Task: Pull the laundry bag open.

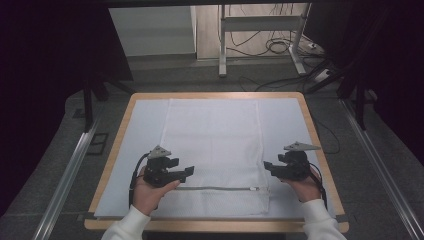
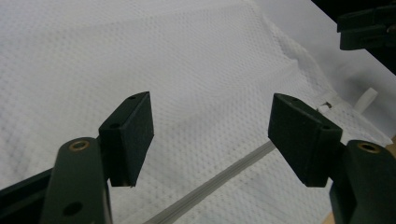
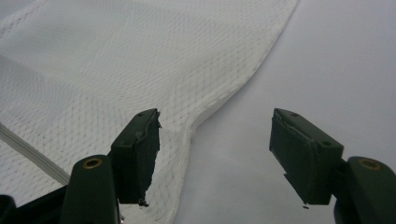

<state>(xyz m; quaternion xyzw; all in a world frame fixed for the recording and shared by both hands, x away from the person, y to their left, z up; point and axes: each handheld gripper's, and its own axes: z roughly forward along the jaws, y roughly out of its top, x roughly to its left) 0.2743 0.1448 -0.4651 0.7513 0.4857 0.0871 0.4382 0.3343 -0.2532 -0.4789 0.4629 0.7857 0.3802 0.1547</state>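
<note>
Here, a white mesh bag (image 1: 215, 155) lies flat on a bench (image 1: 115, 145) with a light wood edge. A pale sheet (image 1: 285, 120) covers the bench top, and the bag rests on the middle of it. A grey zipper (image 1: 220, 188) runs along the side of the bag nearest the person, with its small pull (image 1: 253, 189) close to the right-hand corner.

The left claw (image 1: 189, 173) is held in the person's left hand (image 1: 146, 192), just above the near left part of the bag and close to the zipper line. In the left gripper view its two black jaws stand wide apart over the mesh, and the zipper (image 2: 210, 186) passes below the gap — nothing is pinched between them. The other claw shows small at the top right corner of that view.

The right claw (image 1: 266, 167) is held in the right hand (image 1: 307, 187) at the bag's right edge, near the zipper end. In the right gripper view its jaws are wide apart too. The left jaw hangs over the bag's hem (image 3: 219, 93), and the right jaw hangs over the bare sheet (image 3: 336, 60) — it grips nothing.

The two claws point toward each other, well apart, with the bag's near end between them. Both sleeves (image 1: 127, 225) are white.
</note>
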